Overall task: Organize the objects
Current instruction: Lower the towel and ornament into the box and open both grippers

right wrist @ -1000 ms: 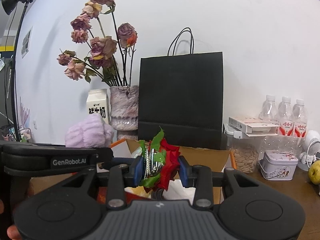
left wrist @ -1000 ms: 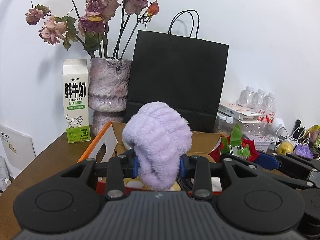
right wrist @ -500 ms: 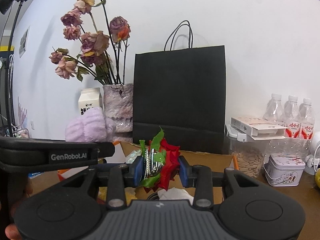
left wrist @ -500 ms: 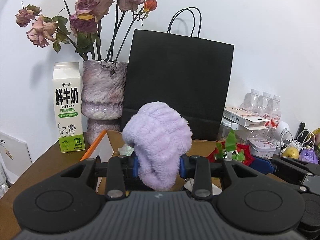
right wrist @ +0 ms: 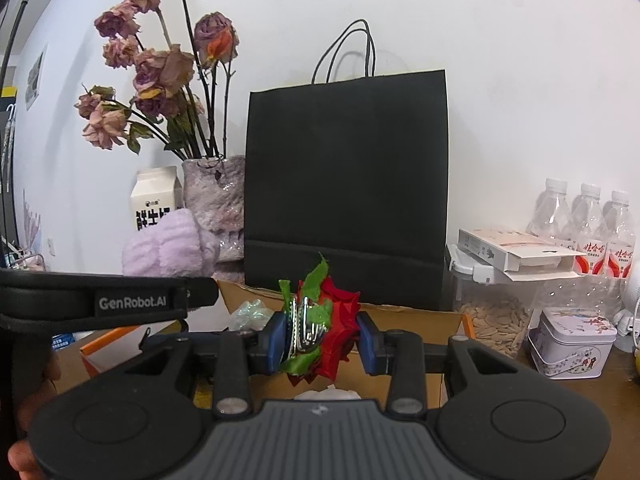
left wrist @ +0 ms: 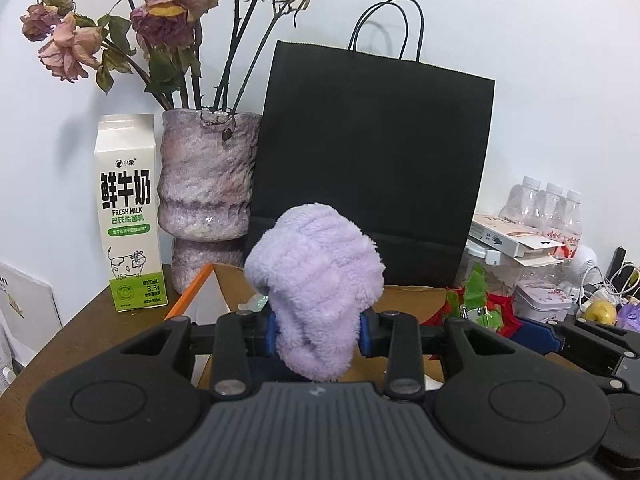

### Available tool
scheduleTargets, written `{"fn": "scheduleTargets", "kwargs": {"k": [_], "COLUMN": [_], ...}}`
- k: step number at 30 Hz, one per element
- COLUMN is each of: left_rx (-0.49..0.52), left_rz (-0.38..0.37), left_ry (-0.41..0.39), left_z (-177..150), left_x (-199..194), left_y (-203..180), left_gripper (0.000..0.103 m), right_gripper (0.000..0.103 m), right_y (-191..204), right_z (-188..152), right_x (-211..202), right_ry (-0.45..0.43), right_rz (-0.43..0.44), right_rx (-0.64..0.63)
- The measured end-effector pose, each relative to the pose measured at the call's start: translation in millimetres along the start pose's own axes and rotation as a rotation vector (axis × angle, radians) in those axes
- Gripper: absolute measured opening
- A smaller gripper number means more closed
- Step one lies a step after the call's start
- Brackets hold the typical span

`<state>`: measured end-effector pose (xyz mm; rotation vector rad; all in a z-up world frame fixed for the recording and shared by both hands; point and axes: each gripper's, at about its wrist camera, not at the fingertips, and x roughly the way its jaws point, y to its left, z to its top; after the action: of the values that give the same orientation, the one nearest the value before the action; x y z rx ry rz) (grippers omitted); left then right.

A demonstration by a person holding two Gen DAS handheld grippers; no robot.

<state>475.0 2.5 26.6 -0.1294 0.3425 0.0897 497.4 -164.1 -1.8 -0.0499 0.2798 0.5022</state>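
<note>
Landmark: black paper bag [left wrist: 372, 168], matte, flat-faced, twin cord handles, upright against white wall.

- L gripper [left wrist: 316, 330]: blue pads pinching lilac fleece bundle [left wrist: 316, 292], fuzzy, ribbed, rounded lump; held in front of bag's lower edge, above the box.
- R gripper [right wrist: 320, 336]: pads pinching red fabric rose [right wrist: 340, 320] w/ green leaves and a shiny metal clip part; held in front of bag's base, also above the box.
- Cardboard box [right wrist: 420, 316]: open top, brown, orange-edged flap; just in front of bag. Crinkly clear wrap and white paper inside.
- Left of bag: mottled purple vase [left wrist: 208, 176], bumpy glaze, dried roses [left wrist: 176, 0]; past it, milk carton [left wrist: 128, 216].
- Right of bag: clear seed jar [right wrist: 496, 320], flat card box on its lid, floral tin [right wrist: 572, 344], three water bottles [right wrist: 588, 224].
- Room: brown table [left wrist: 72, 336] bare at its left edge; right side crowded.
</note>
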Motion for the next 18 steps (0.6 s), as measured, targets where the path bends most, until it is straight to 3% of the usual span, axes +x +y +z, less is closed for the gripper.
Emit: {"fn": "scheduleTargets", "kwargs": {"k": [5,8,10,12,13,18], "left_rx": [0.005,0.009,0.009,0.003,0.001,0.008], "left_rz": [0.003,0.009,0.024,0.039,0.050,0.072], "left_ry": [0.005,0.003,-0.002,-0.020,-0.035,-0.056], "left_z": [0,0,-1,-2,-2,-2], "left_x": [6,8,8,6,4,2], "left_y": [0,1,1,2,2,3], "left_gripper": [0.039,0.049,0.067,0.099,0.103,0.103], "right_gripper": [0.036,0.037,0.050,0.098,0.103,0.103], "right_y": [-1,-2,-3,-4,-4,-5], "right_z": [-2,-4,-5,-6,-7,-8], "right_x": [6,9,10,11,11,12], "right_ry": [0.015,0.029,0.036,0.042,0.040,0.047], "right_rz": [-0.009,-0.010,-0.007,-0.007,-0.014,-0.042], "right_rx": [0.000,0.002,0.007,0.015,0.015,0.011]}}
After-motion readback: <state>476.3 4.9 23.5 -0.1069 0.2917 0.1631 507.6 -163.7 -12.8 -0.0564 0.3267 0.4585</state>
